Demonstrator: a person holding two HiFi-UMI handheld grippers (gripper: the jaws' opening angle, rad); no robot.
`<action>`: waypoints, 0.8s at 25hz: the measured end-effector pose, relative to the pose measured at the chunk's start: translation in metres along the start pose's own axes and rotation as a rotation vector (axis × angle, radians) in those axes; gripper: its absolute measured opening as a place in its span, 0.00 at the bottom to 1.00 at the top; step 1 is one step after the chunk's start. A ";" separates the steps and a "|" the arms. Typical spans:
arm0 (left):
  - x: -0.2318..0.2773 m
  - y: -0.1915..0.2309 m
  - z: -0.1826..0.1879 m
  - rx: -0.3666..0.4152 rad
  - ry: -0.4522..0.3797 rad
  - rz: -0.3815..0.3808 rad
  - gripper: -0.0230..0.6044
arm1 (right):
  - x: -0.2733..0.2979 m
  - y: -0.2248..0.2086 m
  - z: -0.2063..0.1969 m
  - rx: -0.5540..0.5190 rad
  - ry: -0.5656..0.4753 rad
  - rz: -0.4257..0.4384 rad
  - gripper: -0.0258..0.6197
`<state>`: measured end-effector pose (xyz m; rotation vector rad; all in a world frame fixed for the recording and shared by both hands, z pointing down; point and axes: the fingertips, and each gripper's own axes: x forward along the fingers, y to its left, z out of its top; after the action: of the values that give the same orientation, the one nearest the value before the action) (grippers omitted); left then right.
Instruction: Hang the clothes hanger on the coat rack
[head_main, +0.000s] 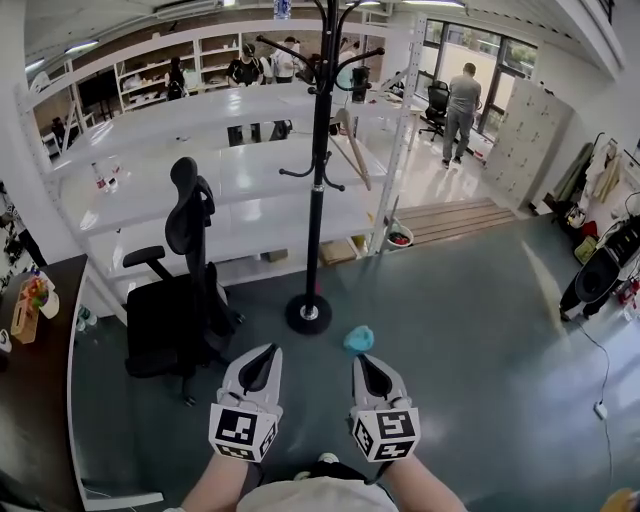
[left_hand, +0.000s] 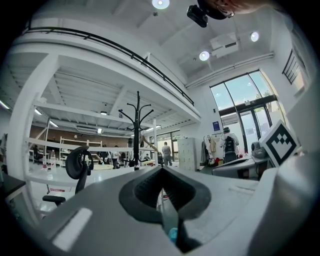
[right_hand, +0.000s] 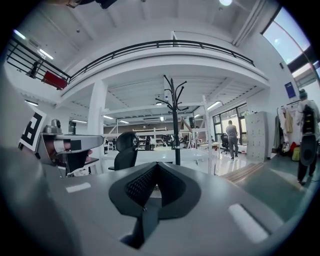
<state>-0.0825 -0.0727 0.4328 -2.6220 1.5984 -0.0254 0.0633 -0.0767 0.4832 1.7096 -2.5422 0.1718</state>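
Nearest, left gripper (head_main: 264, 352) and right gripper (head_main: 364, 358) side by side and level, each with jaws pressed together on nothing, so needing to open before any grasp. Just ahead of the right gripper, on the grey floor (head_main: 480, 330), a small teal thing (head_main: 358, 340), too blurred to name; best stepped round, not kicked. To the left, a black office chair (head_main: 185, 290), near enough to the rack's base to crowd an approach from that side; better to come in straight or from the right. Then the black coat rack (head_main: 318, 180) itself, upright on a round base, well apart from both grippers, with short arms halfway up and curved hooks at the top. Slanting beside the pole under those top hooks, probably the clothes hanger (head_main: 355, 150), pale wood; impossible to tell whether hooked on or only leaning. Judging from that: close the gap first, spread one pair of jaws, clamp the wooden shoulder and not the hook, lift clear, lower the hook over an arm, and let go only once settled. Farther off, white shelving (head_main: 250, 200) and people (head_main: 461, 105) standing, of no concern here.
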 end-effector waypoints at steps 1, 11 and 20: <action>-0.002 0.000 0.000 -0.002 -0.001 -0.001 0.04 | -0.001 0.002 0.000 -0.001 -0.002 -0.001 0.08; -0.009 -0.008 0.003 -0.010 -0.006 -0.026 0.04 | -0.009 0.005 0.003 -0.025 -0.006 -0.018 0.08; -0.015 -0.014 0.006 -0.034 -0.020 -0.033 0.04 | -0.017 0.006 0.004 -0.025 -0.013 -0.021 0.08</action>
<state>-0.0763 -0.0530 0.4278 -2.6653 1.5628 0.0261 0.0638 -0.0598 0.4768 1.7333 -2.5241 0.1275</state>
